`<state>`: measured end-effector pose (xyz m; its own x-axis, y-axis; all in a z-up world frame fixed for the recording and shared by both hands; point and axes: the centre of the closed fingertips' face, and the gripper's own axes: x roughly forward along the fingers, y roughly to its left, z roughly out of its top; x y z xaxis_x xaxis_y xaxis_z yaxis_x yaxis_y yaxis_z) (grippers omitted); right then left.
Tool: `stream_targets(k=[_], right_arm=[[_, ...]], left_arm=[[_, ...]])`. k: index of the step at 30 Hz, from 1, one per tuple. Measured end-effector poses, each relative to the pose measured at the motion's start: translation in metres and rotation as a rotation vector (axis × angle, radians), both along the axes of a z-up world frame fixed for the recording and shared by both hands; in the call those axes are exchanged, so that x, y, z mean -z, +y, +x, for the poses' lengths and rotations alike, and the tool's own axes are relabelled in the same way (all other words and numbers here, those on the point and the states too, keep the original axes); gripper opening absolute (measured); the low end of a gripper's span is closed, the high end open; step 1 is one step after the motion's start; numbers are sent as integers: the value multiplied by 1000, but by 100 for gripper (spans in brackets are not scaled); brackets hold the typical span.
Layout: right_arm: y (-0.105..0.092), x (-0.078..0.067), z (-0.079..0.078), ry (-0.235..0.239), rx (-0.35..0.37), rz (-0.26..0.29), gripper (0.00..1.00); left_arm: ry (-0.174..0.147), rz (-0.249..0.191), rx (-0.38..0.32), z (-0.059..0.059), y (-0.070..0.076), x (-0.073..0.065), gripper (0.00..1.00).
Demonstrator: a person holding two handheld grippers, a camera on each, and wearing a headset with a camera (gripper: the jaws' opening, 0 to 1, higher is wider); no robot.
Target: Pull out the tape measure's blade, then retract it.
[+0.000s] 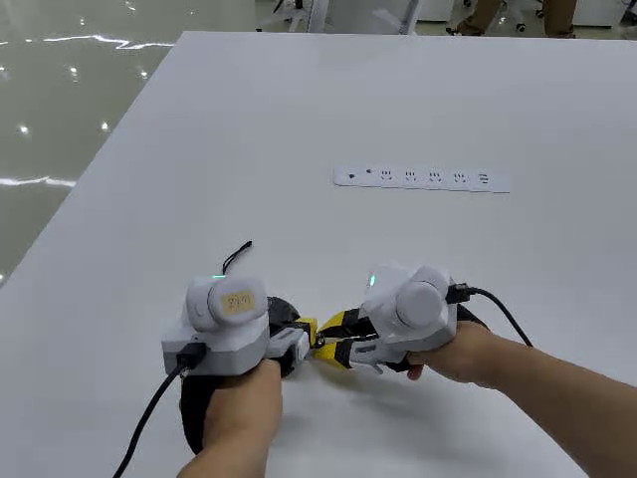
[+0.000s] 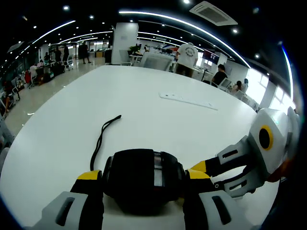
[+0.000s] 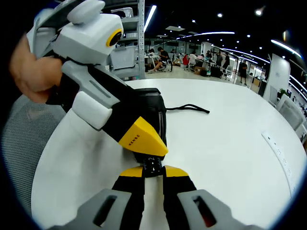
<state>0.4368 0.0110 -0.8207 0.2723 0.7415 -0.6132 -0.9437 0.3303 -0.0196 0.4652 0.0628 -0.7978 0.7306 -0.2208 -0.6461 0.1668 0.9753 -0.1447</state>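
Note:
A black tape measure [image 2: 143, 177] sits low over the white table, clamped between the yellow-tipped fingers of my left gripper [image 2: 144, 178]. Its black wrist strap [image 2: 101, 136] trails across the table behind it. In the right gripper view the case [image 3: 149, 117] stands just ahead, and my right gripper [image 3: 152, 168] is shut on the small blade tip [image 3: 151, 166] at the case's mouth. No blade length shows between tip and case. In the head view both grippers meet nose to nose near the table's front edge, the left one [image 1: 299, 339] and the right one [image 1: 333, 337].
A white power strip [image 1: 422, 179] lies flat further back on the table [image 1: 299, 129]. Cables run from both grippers toward me. Beyond the table are an office floor, desks and several people.

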Motion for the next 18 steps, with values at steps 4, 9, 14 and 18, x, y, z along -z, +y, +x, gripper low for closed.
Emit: stream_targets(k=[4, 9, 14, 18], right_arm=[[4, 0, 0, 2, 1, 6, 12], [5, 0, 0, 6, 5, 8, 12], [4, 1, 0, -1, -5, 3, 12], [4, 1, -1, -6, -13, -3, 13]], left_arm=[[1, -5, 0, 0, 0, 0, 64], [0, -1, 3, 0, 0, 0, 64], [0, 2, 9, 0, 0, 0, 65], [-1, 3, 16, 0, 0, 0, 65]])
